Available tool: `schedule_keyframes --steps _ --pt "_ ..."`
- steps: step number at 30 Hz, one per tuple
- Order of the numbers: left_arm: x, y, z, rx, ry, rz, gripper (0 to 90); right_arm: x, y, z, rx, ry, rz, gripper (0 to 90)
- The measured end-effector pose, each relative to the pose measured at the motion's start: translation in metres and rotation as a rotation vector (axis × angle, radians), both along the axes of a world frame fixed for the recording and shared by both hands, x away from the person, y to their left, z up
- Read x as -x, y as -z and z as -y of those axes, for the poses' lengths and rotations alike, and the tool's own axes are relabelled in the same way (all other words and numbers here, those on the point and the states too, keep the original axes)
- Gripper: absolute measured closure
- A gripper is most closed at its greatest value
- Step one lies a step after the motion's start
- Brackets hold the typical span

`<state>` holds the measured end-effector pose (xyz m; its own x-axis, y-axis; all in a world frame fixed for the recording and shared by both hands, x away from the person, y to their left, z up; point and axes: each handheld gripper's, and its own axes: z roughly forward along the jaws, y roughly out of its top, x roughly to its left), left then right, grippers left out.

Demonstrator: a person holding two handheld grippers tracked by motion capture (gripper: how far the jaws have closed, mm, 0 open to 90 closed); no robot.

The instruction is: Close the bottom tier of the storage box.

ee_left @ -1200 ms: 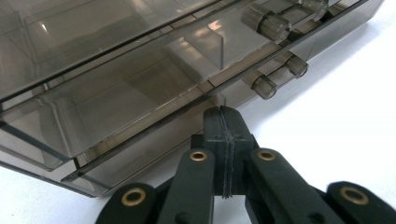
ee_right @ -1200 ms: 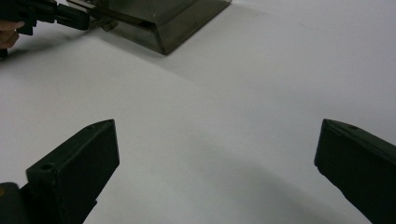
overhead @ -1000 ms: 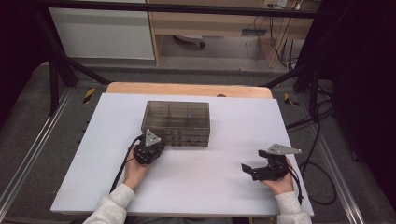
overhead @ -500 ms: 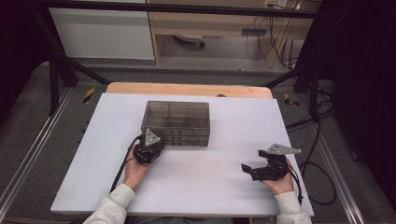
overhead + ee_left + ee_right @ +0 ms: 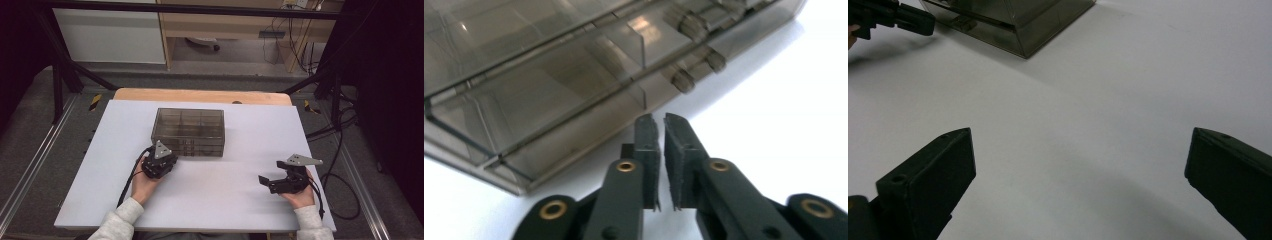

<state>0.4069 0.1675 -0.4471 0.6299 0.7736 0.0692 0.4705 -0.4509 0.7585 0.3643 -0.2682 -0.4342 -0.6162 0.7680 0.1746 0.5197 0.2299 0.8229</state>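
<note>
White tabletop [image 5: 210, 200]: left gripper [image 5: 661, 131], jaws just parting, nothing between, perhaps near the organizer box [image 5: 188, 131] latch; slippage is risked. Right gripper [image 5: 265, 181] is held agape.

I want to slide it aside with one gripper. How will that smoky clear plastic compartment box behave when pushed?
The compartment box looks like rigid, thin-walled plastic, so it should stay stiff and probably light. It sits low and wide, so tipping seems unlikely. On the smooth white table it may slide easily, and could pivot if pushed near a corner.
</note>
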Motion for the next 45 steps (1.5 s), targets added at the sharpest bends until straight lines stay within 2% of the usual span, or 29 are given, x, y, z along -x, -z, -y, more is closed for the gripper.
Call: schedule_keyframes --steps 3,8,16,20,31,35,45 --pt "0.006 -0.003 -0.002 -0.007 0.021 -0.008 76.3 0.000 0.000 0.000 0.000 0.000 -0.002 0.6" --pt "0.015 -0.008 -0.008 0.012 0.040 0.002 65.4 0.000 0.000 0.000 0.000 0.002 -0.006 0.5" --pt "0.023 -0.011 -0.022 0.039 0.043 -0.014 42.9 0.000 0.000 0.000 -0.001 0.002 -0.003 0.5" --pt "0.026 -0.010 -0.032 0.045 0.052 -0.040 32.0 0.000 0.000 0.000 0.000 0.002 -0.004 0.5" --pt "0.036 -0.010 -0.057 0.061 0.030 -0.053 11.2 0.000 0.000 0.000 0.000 0.004 -0.006 0.5" --pt "0.038 -0.009 -0.065 0.050 0.029 -0.059 6.7 0.000 0.000 0.000 0.002 0.005 -0.007 0.5" --pt "0.043 -0.007 -0.086 0.054 0.017 -0.060 3.1 0.000 0.000 -0.001 0.003 0.003 -0.012 0.6"
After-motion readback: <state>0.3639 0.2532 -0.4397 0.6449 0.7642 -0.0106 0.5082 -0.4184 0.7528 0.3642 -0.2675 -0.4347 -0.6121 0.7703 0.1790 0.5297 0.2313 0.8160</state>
